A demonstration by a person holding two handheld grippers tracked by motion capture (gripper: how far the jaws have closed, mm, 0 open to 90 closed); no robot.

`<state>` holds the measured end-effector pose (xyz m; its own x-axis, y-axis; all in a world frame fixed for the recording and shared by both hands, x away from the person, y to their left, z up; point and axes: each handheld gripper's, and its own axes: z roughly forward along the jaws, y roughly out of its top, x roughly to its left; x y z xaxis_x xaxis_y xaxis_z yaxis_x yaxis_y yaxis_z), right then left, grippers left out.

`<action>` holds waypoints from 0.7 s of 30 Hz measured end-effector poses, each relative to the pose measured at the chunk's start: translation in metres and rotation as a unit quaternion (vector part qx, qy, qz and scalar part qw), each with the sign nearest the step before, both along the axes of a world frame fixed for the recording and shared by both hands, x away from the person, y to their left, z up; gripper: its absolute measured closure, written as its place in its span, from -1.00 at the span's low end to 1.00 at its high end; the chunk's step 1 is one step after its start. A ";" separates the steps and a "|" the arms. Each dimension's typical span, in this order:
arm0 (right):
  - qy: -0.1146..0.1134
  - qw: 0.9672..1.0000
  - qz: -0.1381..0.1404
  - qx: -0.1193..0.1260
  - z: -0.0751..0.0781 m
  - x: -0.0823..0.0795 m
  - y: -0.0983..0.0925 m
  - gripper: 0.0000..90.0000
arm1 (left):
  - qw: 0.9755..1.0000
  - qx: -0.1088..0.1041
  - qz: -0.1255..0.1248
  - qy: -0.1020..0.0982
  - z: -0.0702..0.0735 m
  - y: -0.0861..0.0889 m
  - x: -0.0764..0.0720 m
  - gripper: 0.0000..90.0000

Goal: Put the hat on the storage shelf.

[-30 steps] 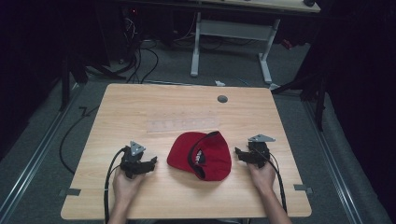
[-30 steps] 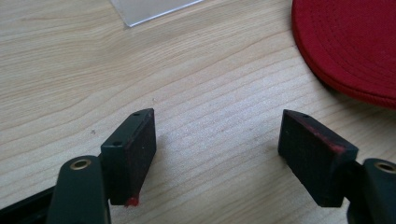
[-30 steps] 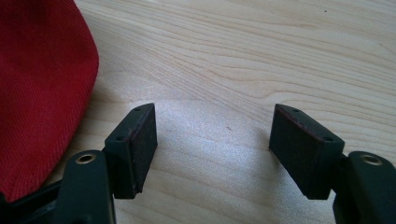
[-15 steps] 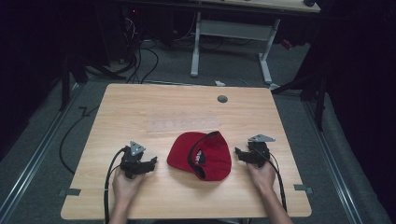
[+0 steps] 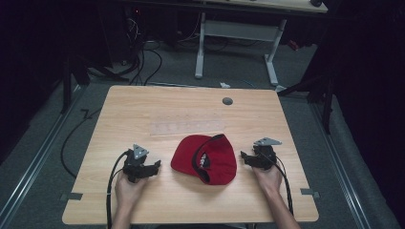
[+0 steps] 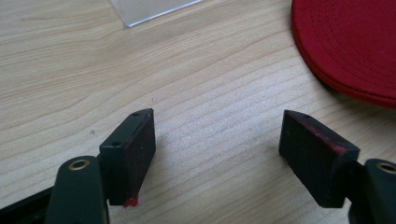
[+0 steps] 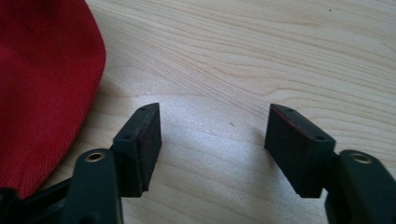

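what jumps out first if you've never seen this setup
The red cap lying upturned near the front middle of the wooden table draws the eye first. The left gripper and right gripper flank it, jaws apart over bare wood. A clear sheet lies just behind the cap.

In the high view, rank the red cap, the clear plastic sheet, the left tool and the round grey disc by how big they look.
1. red cap
2. clear plastic sheet, close behind the cap; it lies farther from the camera, so that order is unsure
3. left tool
4. round grey disc, clearly smallest
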<state>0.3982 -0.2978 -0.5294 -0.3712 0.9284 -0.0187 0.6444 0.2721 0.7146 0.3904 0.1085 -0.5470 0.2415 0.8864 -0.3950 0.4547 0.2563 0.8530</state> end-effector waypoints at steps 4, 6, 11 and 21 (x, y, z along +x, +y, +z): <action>0.001 1.000 -0.003 0.012 0.002 -0.002 -0.002 -0.11 | 1.000 0.000 0.000 0.000 0.000 0.000 0.000 -0.39; -0.007 1.000 0.000 0.019 0.006 -0.004 -0.003 -0.10 | 1.000 0.000 0.000 0.000 0.000 0.000 0.000 -0.39; -0.018 0.999 0.010 0.038 0.018 -0.010 -0.005 -0.11 | 1.000 0.000 0.000 0.000 0.000 0.000 0.000 -0.40; -0.034 0.997 0.030 0.058 0.034 -0.020 -0.001 -0.16 | 1.000 0.000 0.000 0.000 0.000 0.000 0.000 -0.40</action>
<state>0.3781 -0.2985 -0.4954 -0.4268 0.9023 0.0606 0.5792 0.2213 0.7846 0.3904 0.1085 -0.5470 0.2417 0.8863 -0.3949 0.4553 0.2558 0.8528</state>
